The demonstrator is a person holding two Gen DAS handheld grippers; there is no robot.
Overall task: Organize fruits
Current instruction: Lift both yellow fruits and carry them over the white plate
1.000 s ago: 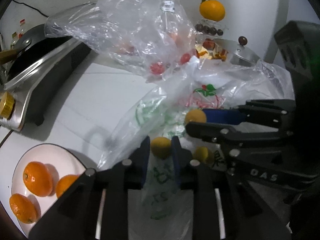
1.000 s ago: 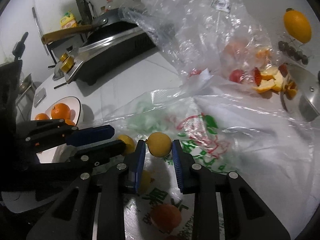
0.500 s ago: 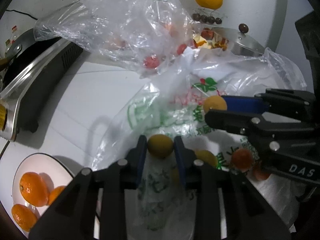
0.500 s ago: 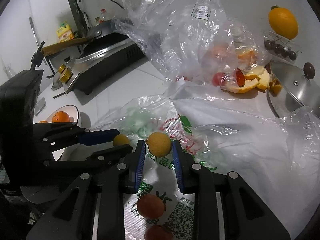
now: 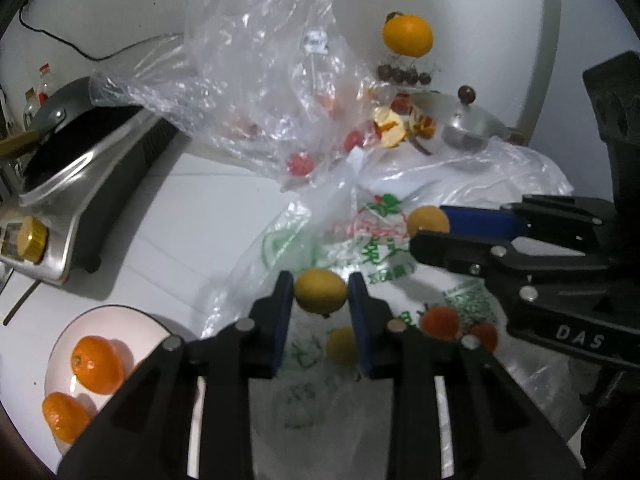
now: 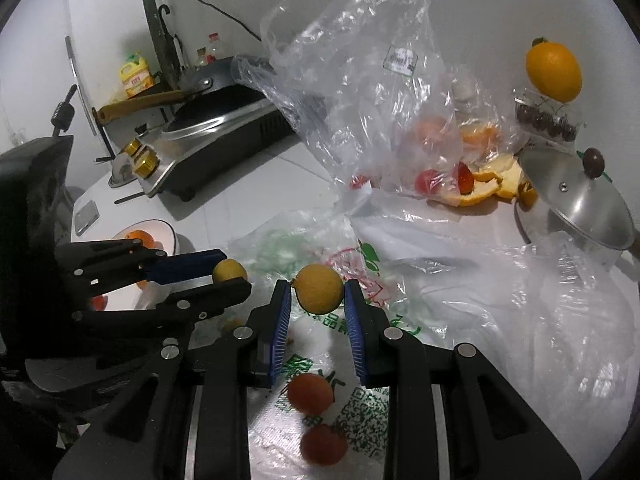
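Each hand-held gripper, left (image 5: 321, 297) and right (image 6: 317, 294), grasps a small round yellow citrus fruit (image 5: 320, 290) (image 6: 319, 294) between blue pads, above the printed plastic bag (image 6: 460, 300).

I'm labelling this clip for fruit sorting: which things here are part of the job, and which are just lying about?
Part of the job:
- yellow fruit in left gripper
- yellow fruit in right gripper
- plate of oranges
- printed bag

Lying about:
- stove
- pot lid
- peels
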